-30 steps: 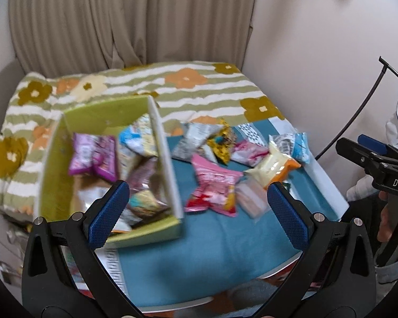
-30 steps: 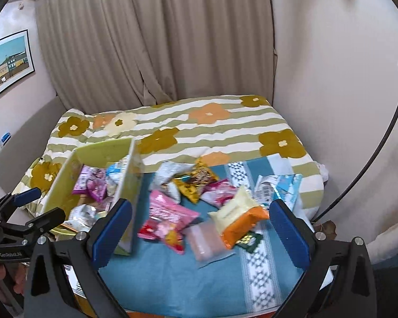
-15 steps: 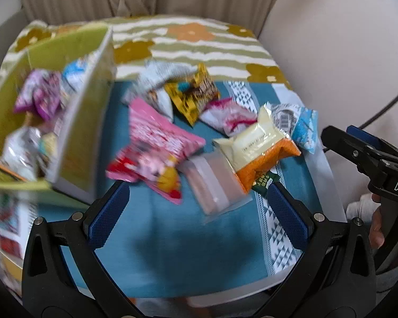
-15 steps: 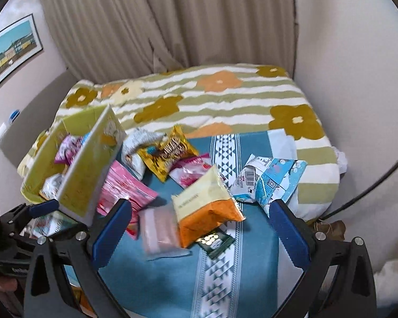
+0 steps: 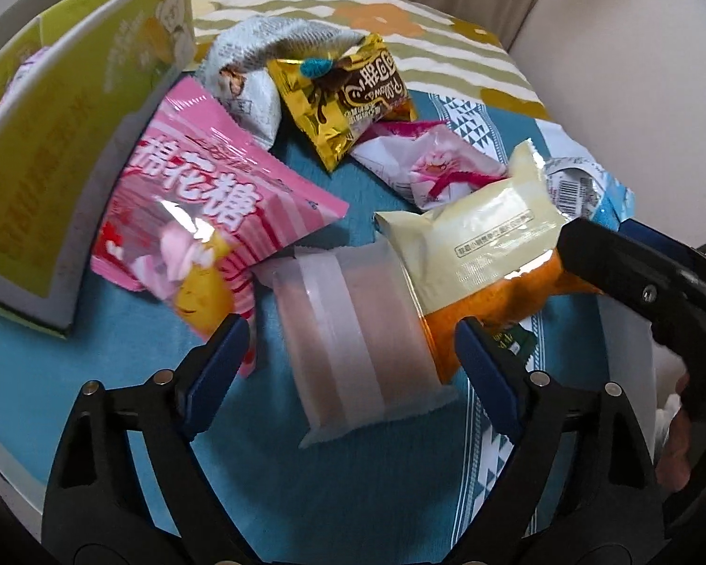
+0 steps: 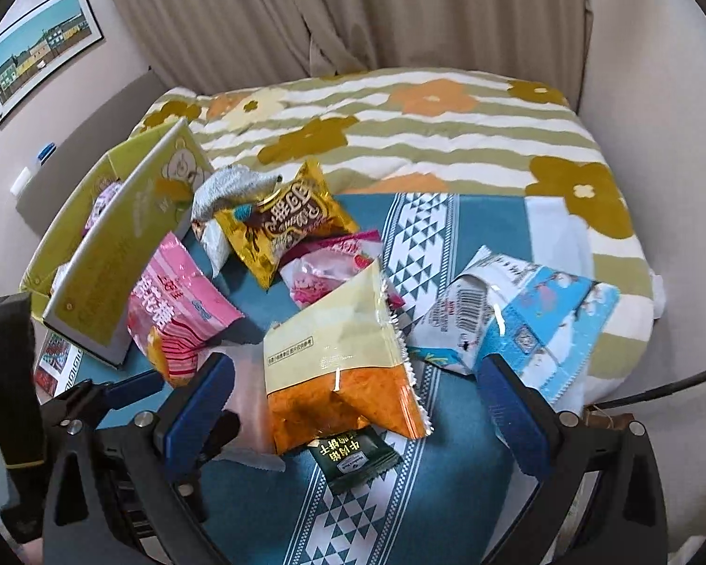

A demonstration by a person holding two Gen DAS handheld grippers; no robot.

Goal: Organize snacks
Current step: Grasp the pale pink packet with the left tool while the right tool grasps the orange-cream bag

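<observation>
Several snack packets lie on a teal cloth [image 5: 362, 485]. My left gripper [image 5: 348, 358] is open, low over a translucent pinkish packet [image 5: 353, 334] that sits between its fingers. My right gripper [image 6: 353, 400] is open around a cream-and-orange bag [image 6: 343, 376], which also shows in the left wrist view [image 5: 485, 254]. A pink marshmallow bag [image 5: 202, 216], a gold chocolate bag [image 5: 348, 99], a grey bag [image 5: 254, 70], a pink-white packet [image 5: 428, 165] and a blue-white packet [image 6: 517, 320] lie around. A small dark green packet [image 6: 353, 456] lies under the orange bag.
A yellow-green box [image 5: 56, 122] holding snacks stands at the left, also in the right wrist view [image 6: 113, 254]. A striped floral quilt [image 6: 423, 132] covers the bed behind. Curtains and a wall lie beyond. The cloth's front edge is near.
Both grippers have moved down and forward toward the packets. The left swung right from the box to the translucent packet; the right closed in on the orange bag.
</observation>
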